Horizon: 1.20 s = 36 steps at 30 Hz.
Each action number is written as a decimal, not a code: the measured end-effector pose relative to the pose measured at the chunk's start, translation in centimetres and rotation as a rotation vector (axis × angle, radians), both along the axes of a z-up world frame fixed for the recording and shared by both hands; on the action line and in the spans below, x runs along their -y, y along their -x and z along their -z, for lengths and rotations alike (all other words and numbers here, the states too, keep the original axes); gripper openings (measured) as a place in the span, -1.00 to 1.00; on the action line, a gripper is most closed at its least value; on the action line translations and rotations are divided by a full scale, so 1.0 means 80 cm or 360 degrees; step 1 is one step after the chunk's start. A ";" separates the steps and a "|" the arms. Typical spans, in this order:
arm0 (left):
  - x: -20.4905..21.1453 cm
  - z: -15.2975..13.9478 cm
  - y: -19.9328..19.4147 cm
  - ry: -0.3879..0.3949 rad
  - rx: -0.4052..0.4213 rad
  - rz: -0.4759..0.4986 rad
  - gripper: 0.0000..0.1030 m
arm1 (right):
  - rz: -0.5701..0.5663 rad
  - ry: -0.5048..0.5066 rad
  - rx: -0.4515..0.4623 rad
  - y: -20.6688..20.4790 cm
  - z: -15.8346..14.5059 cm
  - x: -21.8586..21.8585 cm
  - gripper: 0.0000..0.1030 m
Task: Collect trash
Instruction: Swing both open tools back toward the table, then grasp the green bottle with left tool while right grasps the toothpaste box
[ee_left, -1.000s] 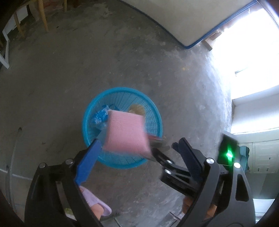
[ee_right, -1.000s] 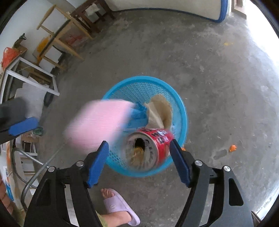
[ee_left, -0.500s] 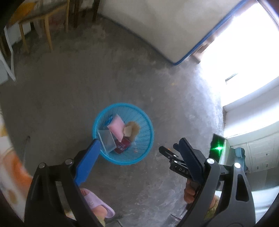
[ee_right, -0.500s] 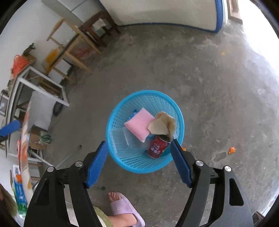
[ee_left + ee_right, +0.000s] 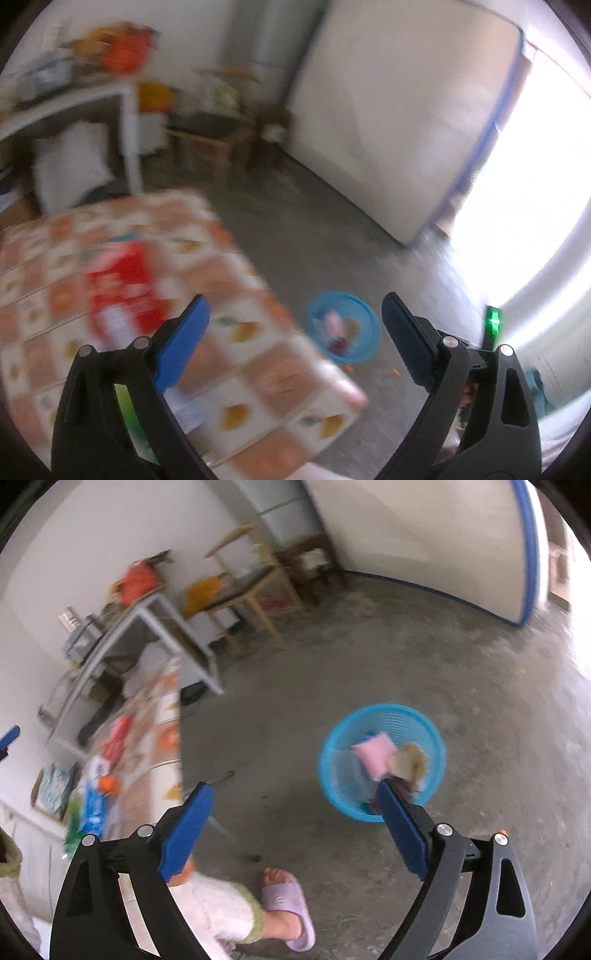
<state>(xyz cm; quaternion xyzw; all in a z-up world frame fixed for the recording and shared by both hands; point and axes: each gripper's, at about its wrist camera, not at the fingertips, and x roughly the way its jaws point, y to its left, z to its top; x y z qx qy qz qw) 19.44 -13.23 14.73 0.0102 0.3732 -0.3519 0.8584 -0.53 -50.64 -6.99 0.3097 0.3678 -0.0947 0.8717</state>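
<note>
In the left wrist view the left gripper gapes wide with nothing between its fingers, above a table with a patterned cloth bearing a red packet (badly blurred); the blue basket sits on the floor beyond. In the right wrist view the right gripper is likewise spread and empty, and the basket holds a pink sponge and brown paper.
</note>
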 end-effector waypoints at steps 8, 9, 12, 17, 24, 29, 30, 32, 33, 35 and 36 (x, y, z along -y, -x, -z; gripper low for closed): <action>-0.192 0.058 0.032 0.0080 -0.0065 -0.0522 0.77 | -0.0370 -0.0055 0.0108 -0.061 -0.061 -0.099 0.71; -0.212 0.071 0.036 0.0089 -0.0096 -0.0557 0.77 | -0.0409 -0.0070 0.0114 -0.069 -0.066 -0.110 0.71; -0.250 0.122 0.046 0.0190 -0.0253 -0.0660 0.77 | -0.0540 -0.0117 0.0114 -0.099 -0.077 -0.154 0.71; -0.248 0.189 0.032 0.0356 -0.0485 -0.0644 0.76 | -0.0718 -0.0197 0.0075 -0.142 -0.077 -0.233 0.71; -0.225 0.234 -0.026 0.0333 -0.0593 -0.0704 0.54 | -0.0828 -0.0234 0.0022 -0.166 -0.070 -0.299 0.71; -0.209 0.261 -0.058 0.0322 -0.0726 -0.0684 0.35 | -0.0845 -0.0211 -0.0015 -0.174 -0.067 -0.307 0.71; -0.205 0.263 -0.061 0.0320 -0.0737 -0.0671 0.34 | -0.0848 -0.0208 -0.0029 -0.177 -0.065 -0.309 0.71; -0.200 0.269 -0.065 0.0318 -0.0757 -0.0654 0.30 | -0.0850 -0.0205 -0.0052 -0.185 -0.061 -0.312 0.70; -0.199 0.272 -0.066 0.0345 -0.0780 -0.0646 0.28 | -0.0858 -0.0208 -0.0063 -0.191 -0.060 -0.314 0.70; -0.201 0.275 -0.066 0.0393 -0.0804 -0.0631 0.17 | -0.0876 -0.0209 -0.0077 -0.199 -0.057 -0.320 0.70; -0.202 0.274 -0.064 0.0385 -0.0792 -0.0640 0.17 | -0.0892 -0.0210 -0.0083 -0.204 -0.056 -0.324 0.70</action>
